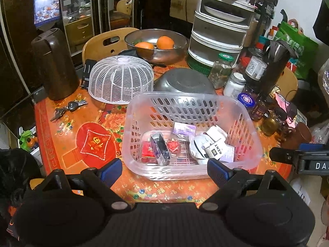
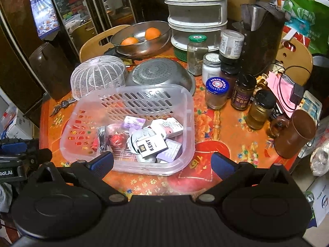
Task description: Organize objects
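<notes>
A clear slotted plastic basket sits on the orange flowered table. Inside lie a white KENT carton, a purple packet, a red wrapped item, a dark shiny wrapper and other small boxes. My left gripper hovers open just before the basket's near rim, nothing between its blue pads. My right gripper is open over the basket's near right corner, also empty.
A white mesh food cover, an upturned metal colander, keys, a bowl with two oranges, a brown jug, several jars and a brown mug crowd the table.
</notes>
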A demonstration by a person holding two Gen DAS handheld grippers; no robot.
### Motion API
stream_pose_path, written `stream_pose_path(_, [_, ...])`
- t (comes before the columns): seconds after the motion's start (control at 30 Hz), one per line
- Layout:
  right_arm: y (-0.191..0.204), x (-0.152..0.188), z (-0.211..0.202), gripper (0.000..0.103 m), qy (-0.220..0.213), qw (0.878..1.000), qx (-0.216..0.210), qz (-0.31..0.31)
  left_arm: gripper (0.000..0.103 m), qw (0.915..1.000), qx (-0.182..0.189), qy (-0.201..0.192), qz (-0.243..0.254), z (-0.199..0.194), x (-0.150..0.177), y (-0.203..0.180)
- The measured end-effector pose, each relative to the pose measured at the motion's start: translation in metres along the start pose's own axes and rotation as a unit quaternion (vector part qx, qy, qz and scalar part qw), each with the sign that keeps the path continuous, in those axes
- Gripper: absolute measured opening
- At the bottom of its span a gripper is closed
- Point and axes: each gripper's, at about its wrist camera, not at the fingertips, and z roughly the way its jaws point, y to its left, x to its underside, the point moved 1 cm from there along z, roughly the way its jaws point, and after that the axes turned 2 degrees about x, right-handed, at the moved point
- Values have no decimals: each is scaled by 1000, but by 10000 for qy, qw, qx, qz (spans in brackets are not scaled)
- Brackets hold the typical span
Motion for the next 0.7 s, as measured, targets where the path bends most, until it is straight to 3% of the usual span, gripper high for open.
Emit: stream_pose_path(0.7, [3,-2,-1,103,-147,9998,-71,-60,92,10000,31,-29,-5,-1,5,-3])
